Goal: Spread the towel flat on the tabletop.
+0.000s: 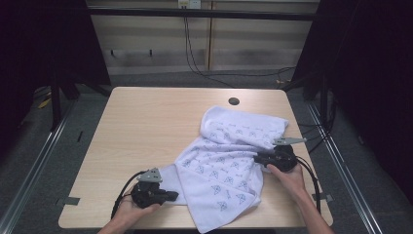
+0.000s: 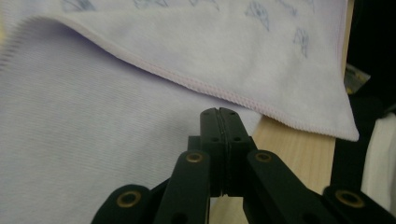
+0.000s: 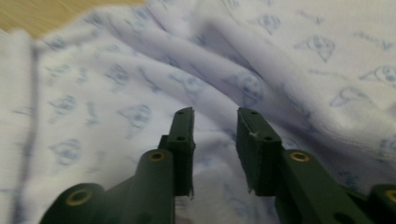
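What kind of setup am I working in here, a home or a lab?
Most likely a lab recording station: a bare wooden table with a cable hole, dark curtains on both sides, and loose cables on the floor.

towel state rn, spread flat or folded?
Partly folded. On the towel, the near corner is turned over onto the plain underside, its hemmed edge crossing it; the far end by the table edge lies rumpled.

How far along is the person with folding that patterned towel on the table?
Early to midway, I'd judge. Done: the towel already has one flap doubled over itself near the front edge of the table. In hand: the left tool has its jaws shut at the towel's near-left corner; whether cloth is pinched is unclear. The right tool stands open over the towel, gripping nothing. Left: the far end lies rumpled, not squared up.
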### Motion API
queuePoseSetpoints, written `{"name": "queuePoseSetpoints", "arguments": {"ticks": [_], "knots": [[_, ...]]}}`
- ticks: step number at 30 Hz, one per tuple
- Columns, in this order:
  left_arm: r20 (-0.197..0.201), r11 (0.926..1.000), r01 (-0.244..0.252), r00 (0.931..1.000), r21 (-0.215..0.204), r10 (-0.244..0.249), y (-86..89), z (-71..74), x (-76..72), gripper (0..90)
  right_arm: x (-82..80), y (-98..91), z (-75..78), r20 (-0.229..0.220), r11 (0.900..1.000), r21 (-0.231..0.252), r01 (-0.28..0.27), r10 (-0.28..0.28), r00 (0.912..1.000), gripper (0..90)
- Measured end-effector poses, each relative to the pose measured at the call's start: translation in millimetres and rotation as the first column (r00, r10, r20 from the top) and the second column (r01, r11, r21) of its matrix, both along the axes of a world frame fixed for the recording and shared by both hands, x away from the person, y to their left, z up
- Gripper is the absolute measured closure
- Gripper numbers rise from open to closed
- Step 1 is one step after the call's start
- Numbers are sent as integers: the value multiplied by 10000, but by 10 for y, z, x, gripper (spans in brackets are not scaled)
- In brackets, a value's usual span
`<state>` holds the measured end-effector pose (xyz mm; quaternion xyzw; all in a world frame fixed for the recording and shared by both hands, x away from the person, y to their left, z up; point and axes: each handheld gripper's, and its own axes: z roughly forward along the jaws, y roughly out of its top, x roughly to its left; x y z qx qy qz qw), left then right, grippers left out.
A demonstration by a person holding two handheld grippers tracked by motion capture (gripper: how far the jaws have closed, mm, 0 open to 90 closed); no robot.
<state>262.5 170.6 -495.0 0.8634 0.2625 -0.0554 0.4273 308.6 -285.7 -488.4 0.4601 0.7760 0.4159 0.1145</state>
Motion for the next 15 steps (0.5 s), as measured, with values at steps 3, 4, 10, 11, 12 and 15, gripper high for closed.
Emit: {"name": "queuePoseSetpoints", "arguments": {"ticks": [3,4,10,11,12,15], "knots": [[28,9959,-764,9971,-485,766,149,34,117,873,-184,71,176,448,9993,333,-145,130,9989,585],[156,9943,-995,9949,-396,1001,193,32,157,860,-258,115,215,442,9969,663,-425,396,9982,579],[319,9816,-1885,9817,308,1875,325,-94,367,824,-649,685,207,78,9526,1168,-2808,2818,9594,658],[142,9828,-1837,9829,194,1835,335,-102,390,825,-674,764,192,-8,9434,1273,-3063,3089,9511,666],[187,9820,-1874,9822,217,1870,334,-102,399,827,-709,868,177,-77,9316,1349,-3376,3417,9398,679],[235,9809,-1932,9810,209,1927,320,-104,392,827,-775,1178,100,-520,8842,1719,-4343,4484,8923,696]]}}
